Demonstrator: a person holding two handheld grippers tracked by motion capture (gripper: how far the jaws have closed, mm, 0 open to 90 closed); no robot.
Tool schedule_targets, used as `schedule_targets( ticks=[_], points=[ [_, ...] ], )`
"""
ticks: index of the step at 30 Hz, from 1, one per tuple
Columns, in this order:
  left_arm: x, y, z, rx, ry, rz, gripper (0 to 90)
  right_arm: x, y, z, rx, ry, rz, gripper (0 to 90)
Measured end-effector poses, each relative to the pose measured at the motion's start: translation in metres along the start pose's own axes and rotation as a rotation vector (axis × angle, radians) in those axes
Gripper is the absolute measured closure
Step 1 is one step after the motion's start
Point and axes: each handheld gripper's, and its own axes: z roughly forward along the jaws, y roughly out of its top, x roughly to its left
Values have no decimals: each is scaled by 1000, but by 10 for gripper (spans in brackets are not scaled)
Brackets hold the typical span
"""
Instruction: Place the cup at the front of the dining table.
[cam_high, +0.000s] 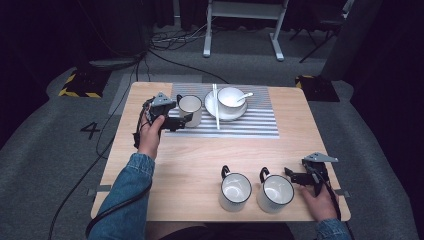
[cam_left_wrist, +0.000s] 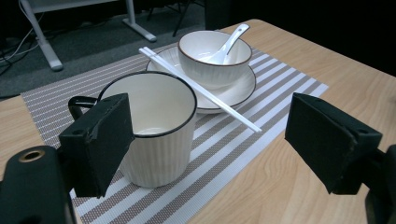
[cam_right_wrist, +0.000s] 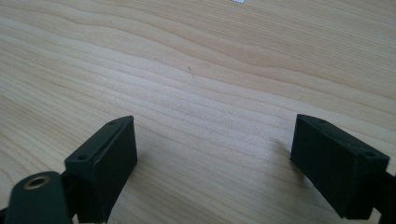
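While spread wide and empty beside the mug on the mat near the bench's far edge, left fingers could tip it if closed off-centre; right gripper likewise agape, empty, near corner.

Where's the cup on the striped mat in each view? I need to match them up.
High view: cup upper left of centre, on the mat's left end, beside the left gripper.
Left gripper view: cup left of centre.
Right gripper view: not in it.
Shared landmark: chopsticks.
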Motion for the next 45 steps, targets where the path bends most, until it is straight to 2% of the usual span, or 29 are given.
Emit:
schedule_targets(
  ticks=[8, 17, 21, 24, 26, 30, 32, 34, 35, 36, 39, 43, 45],
  points=[
    [-17, 1, -22, -14, -11, 26, 155, 0, 0, 0, 0, 0, -1, 145],
    [-31, -6, -46, 7, -18, 37, 155, 0, 0, 0, 0, 0, 0, 145],
    [-36, -11, -56, 24, -4, 47, 156, 0, 0, 0, 0, 0, 0, 145],
    [-41, -17, -69, 38, 33, 72, 155, 0, 0, 0, 0, 1, 0, 145],
    [-43, -21, -76, 50, 50, 66, 155, 0, 0, 0, 0, 0, 0, 145],
    [-49, -34, -90, 72, 56, 65, 155, 0, 0, 0, 0, 0, 0, 145],
    [-50, -41, -98, 50, 37, 46, 155, 0, 0, 0, 0, 0, 0, 145],
    [-50, -48, -106, -8, -18, -1, 155, 0, 0, 0, 0, 0, 0, 145],
    [-49, -49, -109, -5, -35, -5, 153, 0, 0, 0, 0, 0, 0, 145],
    [-49, -51, -113, 8, -29, -2, 156, 0, 0, 0, 0, 0, 0, 145],
    [-49, -55, -122, 4, 13, 10, 154, 0, 0, 0, 0, 1, -1, 145],
    [-48, -63, -130, 7, 39, -9, 154, 0, 0, 0, 0, 1, 0, 145],
    [-48, -68, -134, 16, 36, -17, 155, 0, 0, 0, 0, 0, 0, 145]
  ],
)
